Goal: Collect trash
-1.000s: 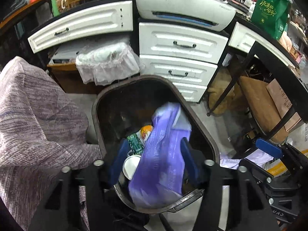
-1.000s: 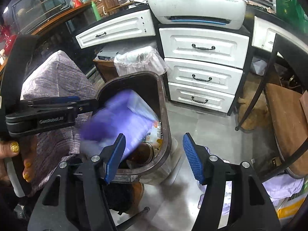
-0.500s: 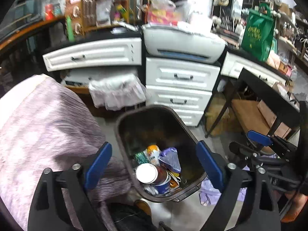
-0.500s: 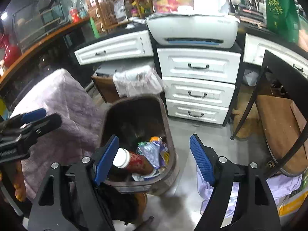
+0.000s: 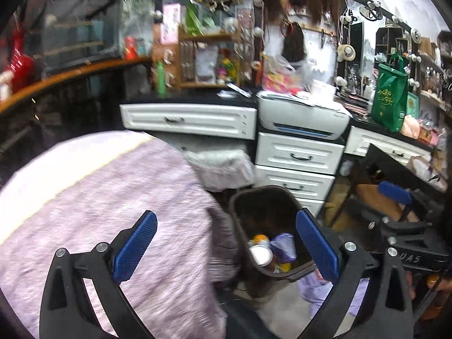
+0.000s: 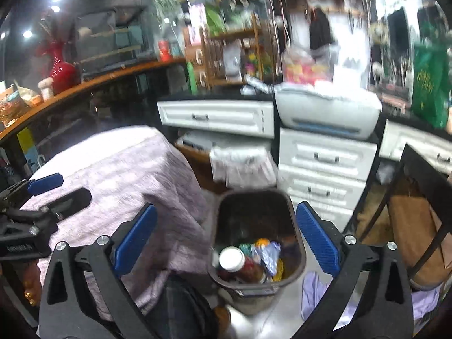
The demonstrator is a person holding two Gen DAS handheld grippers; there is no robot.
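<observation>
- Left tool (image 5: 226,243): blue-padded jaws spread wide, just opened further, nothing held between them.
- Right tool (image 6: 226,240): blue-padded jaws likewise spread wide, just opened further, nothing gripped.
- Dark brown plastic trash bin (image 6: 300,243) is seen on the floor below both tools, in front of the white drawer unit (image 6: 325,169).
- Crumpled purple plastic wrapper (image 6: 269,254) is found inside the bin, on top of the other trash, beside a white-capped brown bottle (image 6: 240,264).
- Purple woven cloth (image 5: 113,197) is draped over furniture left of the bin.
- White printer (image 5: 303,120) is seen on the desk behind.
</observation>
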